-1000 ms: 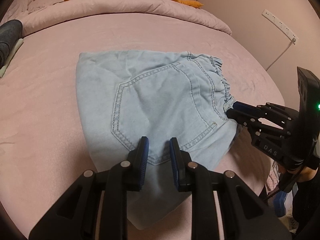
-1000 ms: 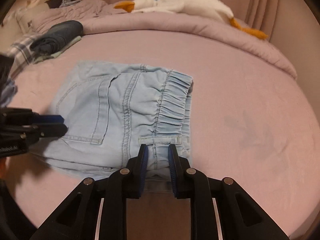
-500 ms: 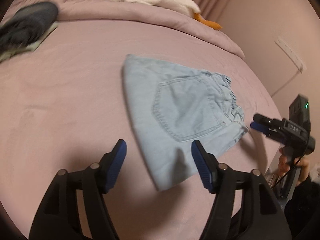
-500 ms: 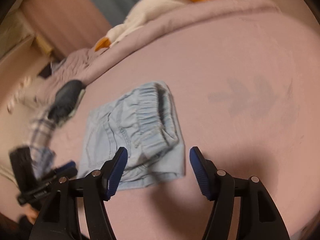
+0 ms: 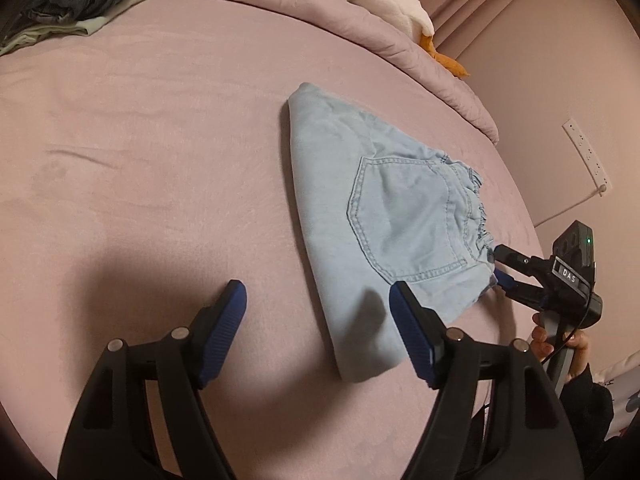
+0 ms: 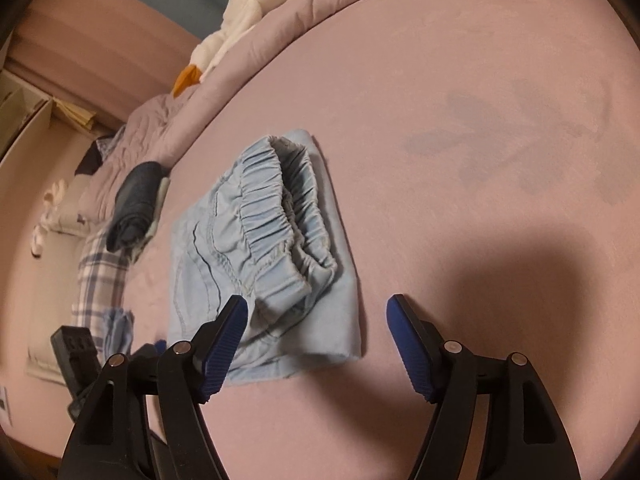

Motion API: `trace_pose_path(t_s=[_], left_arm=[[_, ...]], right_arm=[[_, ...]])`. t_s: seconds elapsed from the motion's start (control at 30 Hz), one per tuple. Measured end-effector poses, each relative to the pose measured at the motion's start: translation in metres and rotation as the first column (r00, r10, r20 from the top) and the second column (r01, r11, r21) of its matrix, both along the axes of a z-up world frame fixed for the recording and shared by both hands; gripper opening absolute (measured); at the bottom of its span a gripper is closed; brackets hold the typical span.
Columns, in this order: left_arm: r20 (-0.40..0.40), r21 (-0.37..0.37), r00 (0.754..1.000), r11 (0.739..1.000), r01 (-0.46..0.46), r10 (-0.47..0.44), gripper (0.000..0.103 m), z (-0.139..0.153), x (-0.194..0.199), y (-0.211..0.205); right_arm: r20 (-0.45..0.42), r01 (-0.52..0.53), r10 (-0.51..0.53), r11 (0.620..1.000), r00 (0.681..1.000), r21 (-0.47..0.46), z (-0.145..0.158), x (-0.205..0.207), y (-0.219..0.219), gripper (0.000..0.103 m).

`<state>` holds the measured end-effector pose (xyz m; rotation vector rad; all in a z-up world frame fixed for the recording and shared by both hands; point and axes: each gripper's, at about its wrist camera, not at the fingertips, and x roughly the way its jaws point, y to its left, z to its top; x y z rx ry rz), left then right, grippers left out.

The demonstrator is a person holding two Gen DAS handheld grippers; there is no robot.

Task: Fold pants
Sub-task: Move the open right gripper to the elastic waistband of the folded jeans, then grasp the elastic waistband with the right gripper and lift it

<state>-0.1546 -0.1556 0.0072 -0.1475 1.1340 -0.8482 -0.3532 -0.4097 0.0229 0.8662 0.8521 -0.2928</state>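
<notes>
lying folded on the pink bed [image 5: 160, 152], the light blue pants [image 5: 384, 232] sit flat, waistband toward the right edge; left gripper [image 5: 318, 308] jaws opening, nothing between them, near the pants' near edge; right gripper [image 6: 316, 320] jaws opening, clear of the cloth, holding nothing

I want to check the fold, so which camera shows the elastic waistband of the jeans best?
The right wrist view: the waistband faces the camera, gathers and stacked layers clear. The left wrist view shows only a thin ruffled edge beside the back pocket.
</notes>
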Motion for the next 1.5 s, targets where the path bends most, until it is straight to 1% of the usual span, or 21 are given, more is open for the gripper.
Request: trace_pose_path(t_s=[0.23,0.57,0.87,1.33,1.5], left_arm=[[0.015,0.01,1.0,1.0,0.02,-0.02,0.074,-0.001,0.007,-0.005],[0.04,0.027,0.998,0.998,0.051,-0.052,0.077,-0.004,0.014,-0.018],[0.054,0.027,0.995,0.996,0.083,-0.085,0.077,-0.005,0.019,-0.03],[0.062,0.023,0.988,0.99,0.138,-0.14,0.078,-0.005,0.025,-0.054],[0.063,0.016,0.987,0.989,0.147,-0.148,0.08,-0.005,0.026,-0.061]], right_arm=[[-0.013,-0.033,0.033,0.999,0.999,-0.016,-0.003,0.014,-0.005,0.074],[-0.049,-0.102,0.099,0.992,0.994,-0.069,-0.003,0.038,-0.004,0.075],[-0.068,-0.18,0.173,0.977,0.983,-0.117,-0.004,0.055,0.0,0.079],[-0.05,-0.246,0.241,0.963,0.969,-0.113,-0.003,0.065,-0.005,0.079],[-0.047,-0.264,0.261,0.957,0.964,-0.117,-0.004,0.07,-0.005,0.08]])
